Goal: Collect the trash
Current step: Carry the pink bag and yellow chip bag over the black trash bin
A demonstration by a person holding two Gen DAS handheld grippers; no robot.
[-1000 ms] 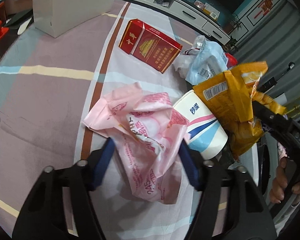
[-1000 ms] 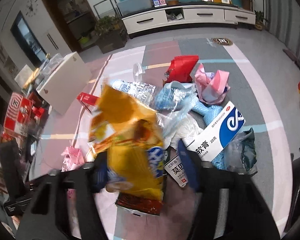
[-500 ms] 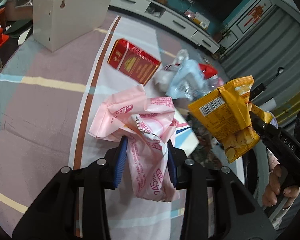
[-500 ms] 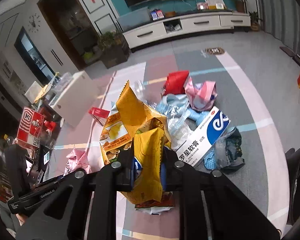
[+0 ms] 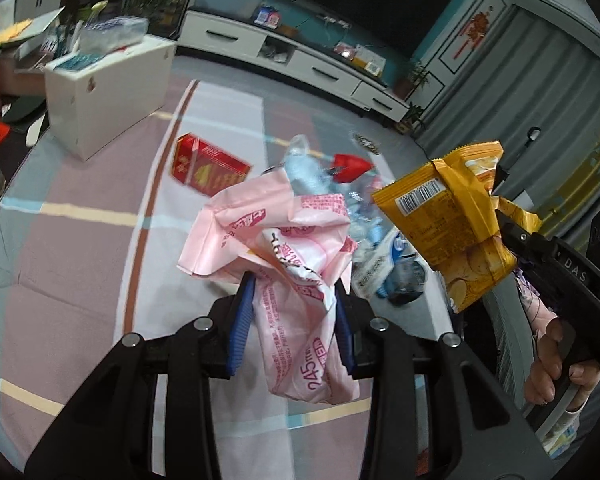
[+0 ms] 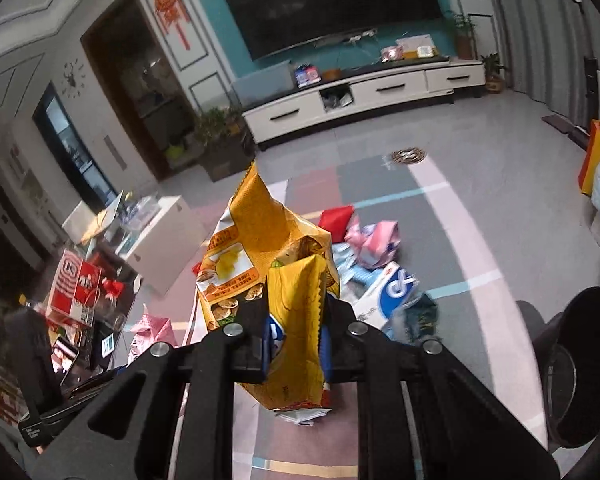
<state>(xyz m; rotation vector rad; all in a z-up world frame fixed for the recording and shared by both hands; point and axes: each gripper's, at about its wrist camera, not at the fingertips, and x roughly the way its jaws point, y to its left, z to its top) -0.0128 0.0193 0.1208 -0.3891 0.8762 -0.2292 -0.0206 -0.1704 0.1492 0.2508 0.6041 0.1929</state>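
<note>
My left gripper [image 5: 294, 320] is shut on a crumpled pink plastic wrapper [image 5: 284, 240], held up off the striped floor mat [image 5: 80, 240]. In the right wrist view my right gripper [image 6: 294, 340] is shut on a yellow snack bag [image 6: 268, 248], also lifted. The left wrist view catches that same yellow snack bag [image 5: 448, 216] at the right, with the right gripper's black body and a hand [image 5: 556, 364] behind it. The pink wrapper [image 6: 152, 328] shows small at the lower left of the right wrist view. More trash lies on the mat: a red carton [image 5: 208, 168] and a white and blue box [image 6: 392, 292].
A white box-shaped stand [image 5: 108, 92] is at the back left. A pile of blue, pink and red wrappers [image 6: 364, 236] lies ahead on the mat. A white TV cabinet [image 6: 360, 96] runs along the far wall. A dark round seat edge [image 6: 580, 368] is at the right.
Both grippers closed on their pieces, the left on the pink wrapper and the right on the yellow bag. Both then rose, and the floor trash dropped away below them.
</note>
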